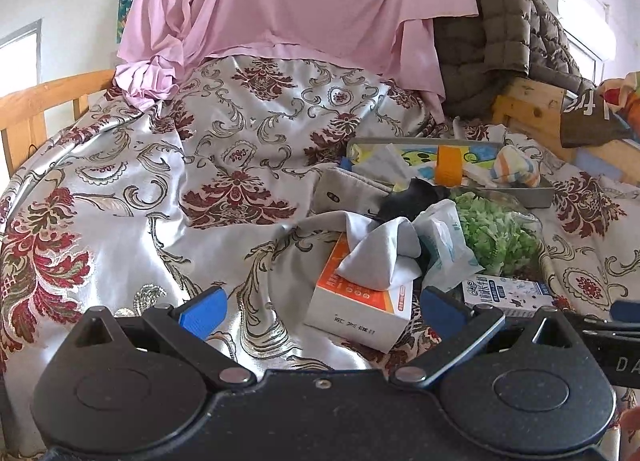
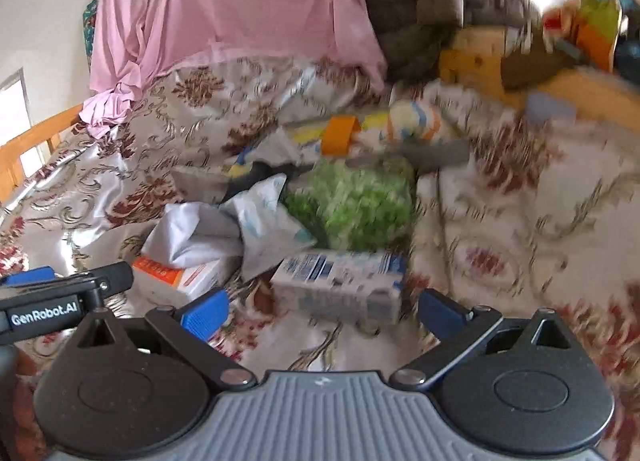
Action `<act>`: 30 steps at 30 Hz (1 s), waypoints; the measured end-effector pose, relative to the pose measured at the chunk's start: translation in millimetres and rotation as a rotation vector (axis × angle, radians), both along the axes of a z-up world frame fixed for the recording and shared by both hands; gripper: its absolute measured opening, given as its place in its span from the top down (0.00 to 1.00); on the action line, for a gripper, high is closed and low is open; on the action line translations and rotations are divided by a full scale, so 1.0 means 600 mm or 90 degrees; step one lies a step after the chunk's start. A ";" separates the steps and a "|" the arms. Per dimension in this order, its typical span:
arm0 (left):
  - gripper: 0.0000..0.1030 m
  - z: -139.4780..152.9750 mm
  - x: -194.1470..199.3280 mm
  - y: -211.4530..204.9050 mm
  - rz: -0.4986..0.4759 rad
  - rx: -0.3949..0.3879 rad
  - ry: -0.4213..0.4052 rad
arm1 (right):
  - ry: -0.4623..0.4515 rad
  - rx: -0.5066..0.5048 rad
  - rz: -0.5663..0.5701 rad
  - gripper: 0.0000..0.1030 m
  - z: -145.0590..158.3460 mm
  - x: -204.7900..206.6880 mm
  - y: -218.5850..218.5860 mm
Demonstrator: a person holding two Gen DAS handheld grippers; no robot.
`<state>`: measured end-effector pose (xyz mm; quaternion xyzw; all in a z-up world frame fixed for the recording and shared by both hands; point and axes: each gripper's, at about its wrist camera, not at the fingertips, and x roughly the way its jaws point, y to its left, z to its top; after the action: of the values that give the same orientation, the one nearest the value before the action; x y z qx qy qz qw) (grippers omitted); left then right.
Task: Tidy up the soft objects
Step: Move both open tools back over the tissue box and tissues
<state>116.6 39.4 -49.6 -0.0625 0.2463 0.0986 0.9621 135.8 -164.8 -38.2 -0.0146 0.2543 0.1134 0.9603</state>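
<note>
A heap of items lies on a floral satin bedspread (image 1: 160, 201). In it are an orange-and-white tissue box (image 1: 360, 305) with a pale cloth (image 1: 380, 249) on top, a soft tissue pack (image 1: 444, 245), a bag of green stuff (image 1: 496, 229), a black item (image 1: 412, 197) and a blue-and-white carton (image 1: 508, 295). A grey tray (image 1: 520, 195) behind holds a striped rolled cloth (image 1: 514, 169) and an orange roll (image 1: 450, 165). My left gripper (image 1: 322, 311) is open, just short of the tissue box. My right gripper (image 2: 324, 311) is open around the near end of the carton (image 2: 340, 285); that view is blurred.
A pink sheet (image 1: 280, 1) and a dark quilted jacket (image 1: 500, 29) hang at the back. Wooden bed rails run along the left (image 1: 44, 97) and back right (image 1: 532, 101). The left gripper's body (image 2: 44, 309) shows at the right wrist view's left edge.
</note>
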 end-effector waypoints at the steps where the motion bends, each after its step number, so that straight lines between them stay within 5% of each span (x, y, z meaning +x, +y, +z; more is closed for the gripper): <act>1: 0.01 0.001 -0.001 0.002 -0.003 -0.007 -0.006 | -0.011 -0.017 0.002 0.00 0.002 -0.003 0.005; 6: 0.01 0.007 -0.001 0.009 0.001 -0.042 -0.032 | -0.028 -0.031 0.010 0.00 0.007 -0.006 0.011; 15: 0.01 0.004 0.013 0.015 0.028 -0.004 -0.021 | 0.021 -0.005 0.009 0.00 0.000 0.016 0.003; 22: 0.01 0.015 0.028 0.013 0.023 0.035 -0.015 | -0.061 -0.028 0.011 0.00 0.023 0.028 0.001; 30: 0.01 0.034 0.045 0.019 0.002 0.028 -0.007 | -0.068 -0.031 0.045 0.00 0.024 0.063 0.001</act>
<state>143.8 50.8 -29.4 -0.0422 0.2389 0.1051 0.9644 173.3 -164.2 -23.9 -0.0529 0.2048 0.1397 0.9673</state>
